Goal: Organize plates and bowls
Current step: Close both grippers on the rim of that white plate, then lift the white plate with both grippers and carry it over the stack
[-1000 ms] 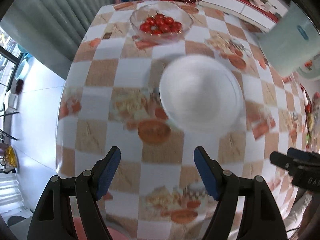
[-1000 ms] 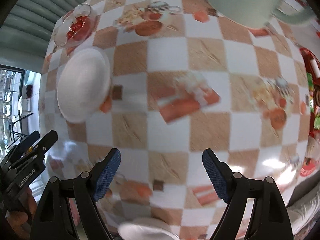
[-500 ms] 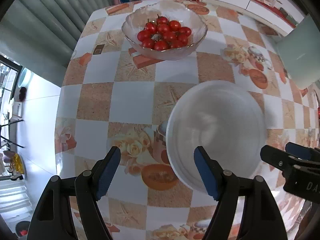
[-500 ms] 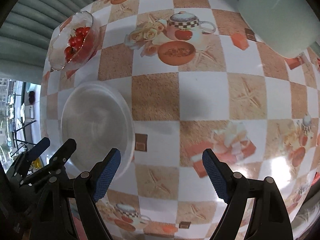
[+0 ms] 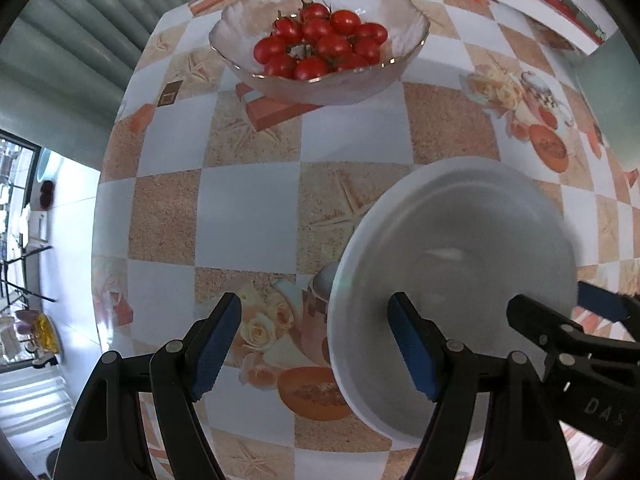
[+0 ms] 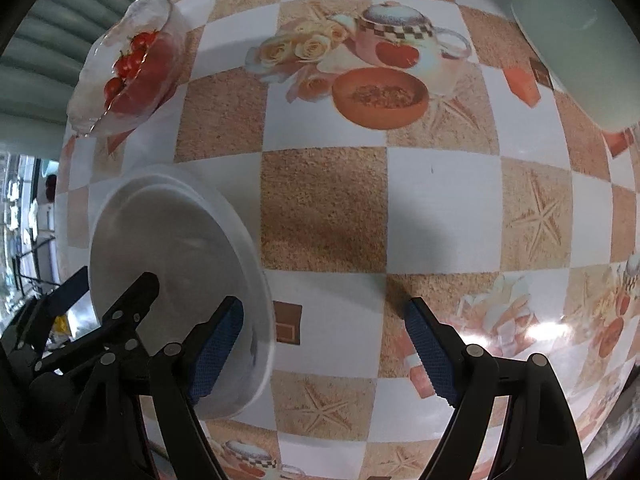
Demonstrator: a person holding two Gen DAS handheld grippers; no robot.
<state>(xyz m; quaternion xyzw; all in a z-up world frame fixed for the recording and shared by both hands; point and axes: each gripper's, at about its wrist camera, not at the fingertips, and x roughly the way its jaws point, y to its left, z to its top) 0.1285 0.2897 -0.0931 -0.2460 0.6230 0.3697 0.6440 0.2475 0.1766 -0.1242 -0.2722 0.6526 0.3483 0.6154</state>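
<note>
Your right gripper (image 6: 324, 348), jaws wide apart, sits low over checked tablecloth (image 6: 324, 204); white plate (image 6: 172, 256) at its left finger; left gripper (image 6: 104, 308) alongside.

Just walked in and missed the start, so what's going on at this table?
A person holds a two-finger tool in each hand over a checkered tablecloth. Both tools, left and right, are open and hold nothing. They flank a white bowl: one left finger is over its inside, and the right tool sits at its other side. Whether either touches it is unclear. A glass bowl of tomatoes sits farther back, untouched.
</note>
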